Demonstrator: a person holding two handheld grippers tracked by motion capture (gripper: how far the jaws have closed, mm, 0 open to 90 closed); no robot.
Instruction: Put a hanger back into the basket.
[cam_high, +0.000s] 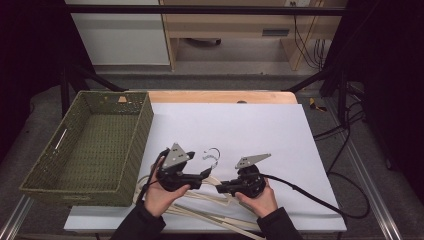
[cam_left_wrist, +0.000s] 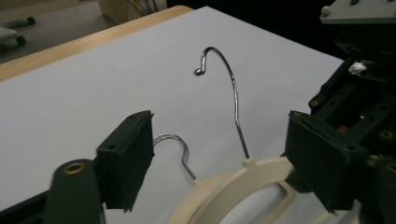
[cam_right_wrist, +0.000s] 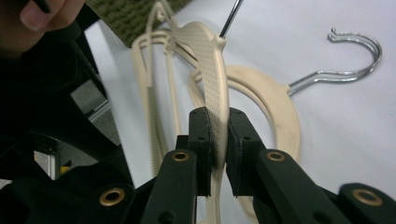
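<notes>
Several cream plastic hangers (cam_high: 210, 201) with metal hooks lie stacked on the white sheet (cam_high: 250, 127) near the front edge. My right gripper (cam_high: 220, 188) (cam_right_wrist: 218, 135) is shut on the ribbed arm of one hanger (cam_right_wrist: 210, 56), tilting it up so its hook (cam_left_wrist: 229, 79) stands above the sheet. Another hanger (cam_right_wrist: 275, 98) lies flat under it, its hook (cam_right_wrist: 355, 60) resting on the sheet. My left gripper (cam_high: 205, 173) (cam_left_wrist: 224, 158) is open, its jaws wide on either side of the hangers' necks (cam_left_wrist: 233, 186) and touching neither.
A green woven basket (cam_high: 95, 145) stands empty at the left, its near corner close to my left hand. The white sheet covers a wooden table (cam_high: 220, 96). Black cables (cam_high: 310, 195) trail off to the right.
</notes>
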